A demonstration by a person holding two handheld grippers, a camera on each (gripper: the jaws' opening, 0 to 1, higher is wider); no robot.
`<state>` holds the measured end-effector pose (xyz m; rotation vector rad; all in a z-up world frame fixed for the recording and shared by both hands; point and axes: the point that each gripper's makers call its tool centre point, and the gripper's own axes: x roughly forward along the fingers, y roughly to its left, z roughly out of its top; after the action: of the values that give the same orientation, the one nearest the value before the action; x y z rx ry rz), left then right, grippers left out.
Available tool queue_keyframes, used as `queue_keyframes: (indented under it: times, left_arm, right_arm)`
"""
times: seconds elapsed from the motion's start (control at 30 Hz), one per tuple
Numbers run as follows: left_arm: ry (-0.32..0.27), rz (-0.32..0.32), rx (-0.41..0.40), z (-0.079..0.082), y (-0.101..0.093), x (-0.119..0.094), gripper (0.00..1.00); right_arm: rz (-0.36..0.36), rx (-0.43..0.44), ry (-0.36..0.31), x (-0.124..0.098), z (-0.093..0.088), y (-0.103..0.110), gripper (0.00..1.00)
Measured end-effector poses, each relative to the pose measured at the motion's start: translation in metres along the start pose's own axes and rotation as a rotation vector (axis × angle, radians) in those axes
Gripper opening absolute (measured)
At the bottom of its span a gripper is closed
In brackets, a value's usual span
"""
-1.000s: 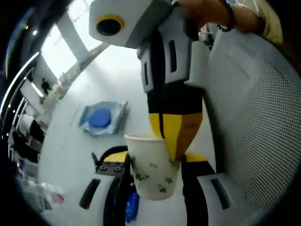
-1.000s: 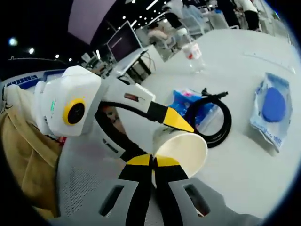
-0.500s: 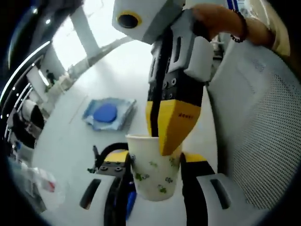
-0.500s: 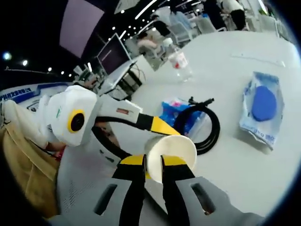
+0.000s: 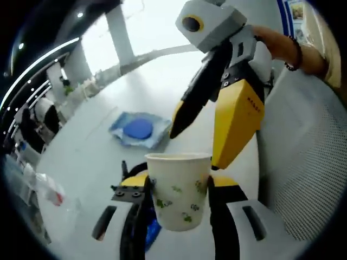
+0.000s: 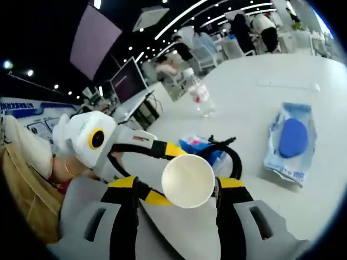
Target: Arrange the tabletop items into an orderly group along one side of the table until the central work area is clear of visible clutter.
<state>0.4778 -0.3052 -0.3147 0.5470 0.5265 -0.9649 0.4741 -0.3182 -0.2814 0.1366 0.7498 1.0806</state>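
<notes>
Left tool (image 5: pixel 179 187) grips a paper cup (image 5: pixel 178 189) w/ clover print, held upright above the white table (image 5: pixel 81 162). Right tool (image 5: pixel 209 138) hangs just beyond it, jaws spread wide. Blue packet (image 6: pixel 291 142) lies farther back.

No text can be read. The small marking on the right gripper's (image 5: pixel 198 138) yellow jaw, the bottle (image 6: pixel 198 97) label and the blue wall sign (image 6: pixel 24 107) are all too blurred.
</notes>
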Motion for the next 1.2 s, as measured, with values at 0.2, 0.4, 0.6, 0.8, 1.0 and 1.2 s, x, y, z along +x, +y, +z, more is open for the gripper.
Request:
queue_keyframes:
  times: [0.2,0.4,0.6,0.8,1.0,1.2]
  left_arm:
    - [-0.034,0.033,-0.047,0.004,0.010,-0.005,0.40]
    - [-0.038,0.089,-0.082,0.003,0.023,-0.010,0.40]
    - [-0.070,0.171,-0.133,0.005,0.045,-0.020,0.40]
    - [-0.196,0.217,-0.194,0.025,0.058,-0.034,0.40]
    - [-0.293,0.260,-0.245,0.040,0.074,-0.046,0.40]
    - [-0.308,0.291,-0.285,0.040,0.087,-0.049,0.40]
  right_arm:
    - [-0.056,-0.008,-0.011,0.000,0.001,-0.011,0.85]
    - [-0.097,-0.038,-0.021,-0.001,0.002,-0.018,1.00]
    - [-0.113,-0.053,-0.023,-0.003,0.003,-0.022,1.00]
    - [-0.120,-0.073,-0.033,-0.004,0.006,-0.022,1.00]
    - [-0.121,-0.079,-0.035,-0.004,0.007,-0.022,1.00]
    - [-0.117,-0.079,-0.029,-0.002,0.006,-0.021,1.00]
